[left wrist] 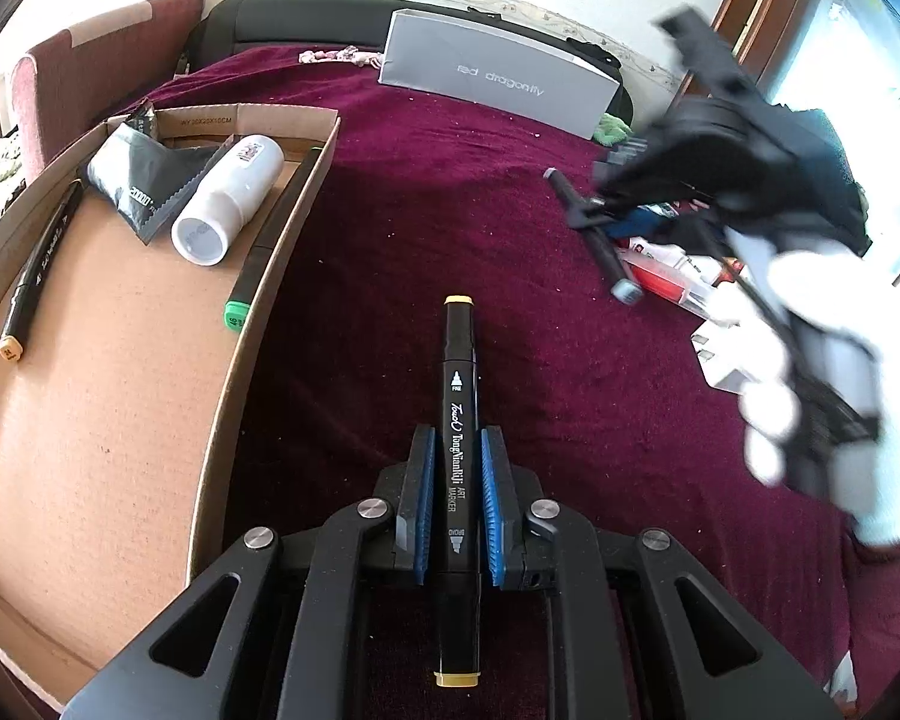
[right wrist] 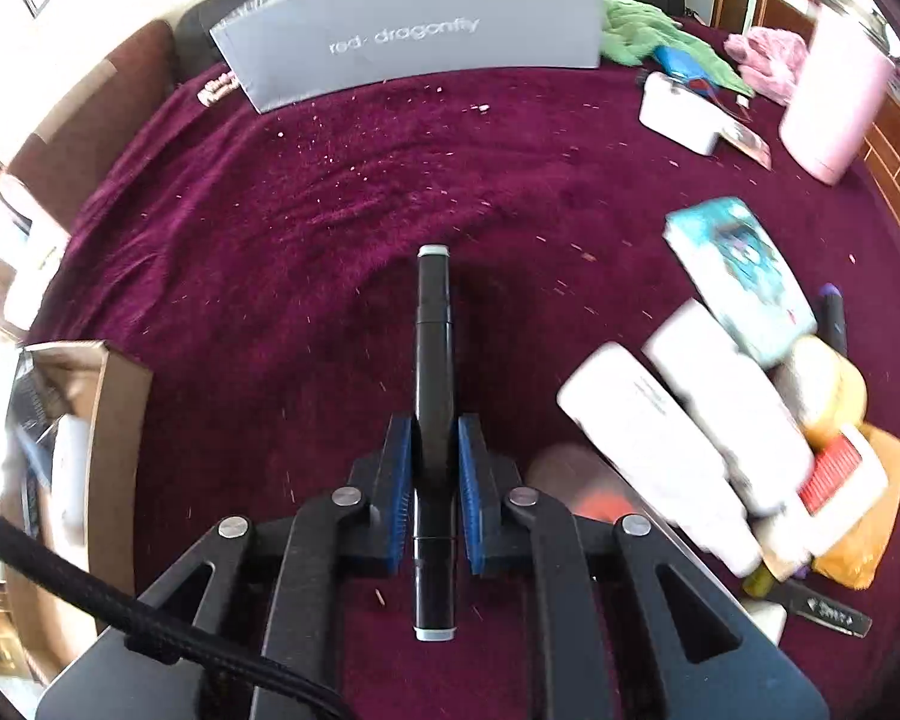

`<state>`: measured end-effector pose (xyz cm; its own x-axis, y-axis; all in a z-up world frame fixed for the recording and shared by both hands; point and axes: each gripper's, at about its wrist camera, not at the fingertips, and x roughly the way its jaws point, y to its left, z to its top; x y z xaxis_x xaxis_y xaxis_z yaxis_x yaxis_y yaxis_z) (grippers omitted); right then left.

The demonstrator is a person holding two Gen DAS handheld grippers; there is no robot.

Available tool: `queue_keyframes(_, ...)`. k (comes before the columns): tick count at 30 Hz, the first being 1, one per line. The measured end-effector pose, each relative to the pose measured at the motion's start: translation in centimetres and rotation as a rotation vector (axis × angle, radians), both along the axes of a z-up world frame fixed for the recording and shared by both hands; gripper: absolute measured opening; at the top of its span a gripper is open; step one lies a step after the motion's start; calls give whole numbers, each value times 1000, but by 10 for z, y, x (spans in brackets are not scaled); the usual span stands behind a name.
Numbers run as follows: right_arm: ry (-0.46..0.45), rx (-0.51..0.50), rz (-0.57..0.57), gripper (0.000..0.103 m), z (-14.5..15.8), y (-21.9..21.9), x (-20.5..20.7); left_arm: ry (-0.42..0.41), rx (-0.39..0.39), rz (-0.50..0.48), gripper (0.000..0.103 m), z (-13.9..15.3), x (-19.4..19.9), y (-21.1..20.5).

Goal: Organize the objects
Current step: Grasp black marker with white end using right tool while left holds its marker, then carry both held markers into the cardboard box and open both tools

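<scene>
A cardboard tray (left wrist: 120, 360) on the maroon blanket (left wrist: 450, 210) holds a white bottle (left wrist: 228, 198) and two markers. The left gripper (left wrist: 457, 456) clamps a yellow-capped art marker (left wrist: 461, 420) beside the tray; the right gripper (right wrist: 435, 438) pinches a grey-capped marker (right wrist: 433, 360) over the blanket.

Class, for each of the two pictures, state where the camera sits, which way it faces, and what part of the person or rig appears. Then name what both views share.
Left wrist view: sits on the left gripper, looking down along its blue-padded fingers shut on a yellow-capped black marker, toward the open cardboard box; the white-gloved hand with the other gripper shows at right.
Right wrist view: sits on the right gripper, shut on a grey-capped black marker; only its fingers show.
Shared: maroon cloth, grey lettered box, and the cardboard box.
</scene>
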<state>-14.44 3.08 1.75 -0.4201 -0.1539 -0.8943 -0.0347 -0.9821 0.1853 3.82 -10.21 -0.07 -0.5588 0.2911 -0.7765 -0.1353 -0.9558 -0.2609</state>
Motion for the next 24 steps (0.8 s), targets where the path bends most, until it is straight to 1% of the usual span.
queue_keyframes(2, 5, -58, 7, 12, 5, 13, 15, 7, 26, -10, 11, 1, 0, -2)
queue_keyframes(3, 7, -87, 10, 12, 7, 18, 22, 15, 55, -16, 11, 2, 2, -6)
queue_keyframes(5, 14, -155, 22, 12, 13, 31, 41, 33, 71, -3, 11, 7, 6, -11)
queue_keyframes(8, 32, -204, 40, 13, 21, 44, 68, 43, 107, 9, 11, 14, 11, -19)
queue_keyframes(10, 38, -241, 61, 13, 25, 48, 87, 52, 108, 18, 12, 20, 17, -23)
queue_keyframes(13, 41, -287, 96, 13, 27, 48, 104, 62, 123, 28, 12, 32, 29, -33)
queue_keyframes(16, 48, -321, 139, 13, 38, 40, 120, 92, 118, 57, 12, 48, 41, -52)
queue_keyframes(19, 55, -343, 184, 13, 46, 21, 125, 115, 90, 106, 12, 63, 43, -79)
queue_keyframes(24, 51, -396, 279, 13, 60, -27, 127, 137, -4, 199, 12, 81, 33, -132)
